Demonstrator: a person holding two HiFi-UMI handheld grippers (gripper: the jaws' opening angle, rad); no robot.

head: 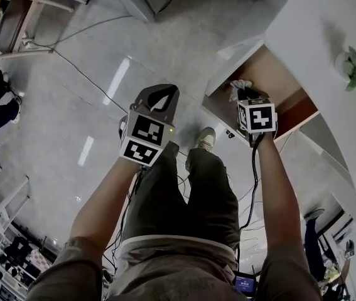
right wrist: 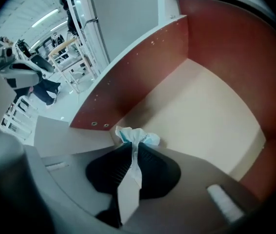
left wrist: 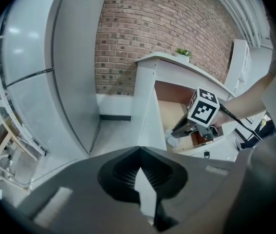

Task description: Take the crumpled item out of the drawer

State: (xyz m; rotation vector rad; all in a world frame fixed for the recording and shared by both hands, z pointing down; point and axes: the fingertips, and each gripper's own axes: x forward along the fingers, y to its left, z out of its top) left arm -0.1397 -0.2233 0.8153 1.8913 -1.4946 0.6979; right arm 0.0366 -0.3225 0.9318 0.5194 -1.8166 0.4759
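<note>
Right gripper (right wrist: 131, 147) fingers pinched tight on the crumpled item (right wrist: 138, 136) — white-blue wad poking past the tips, at the front corner of the open drawer (right wrist: 211, 111); can't tell if it touches the drawer bottom. Left gripper (left wrist: 140, 155) fingers together, nothing between — held over the floor (head: 71, 124), well apart from the drawer.

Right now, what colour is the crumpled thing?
The crumpled item is white with blue; right gripper view.

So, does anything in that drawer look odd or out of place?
Only the crumpled white and pale blue paper wad, pinched by the right gripper above the beige floor of the red-brown drawer. Nothing looks spilled or broken.
</note>
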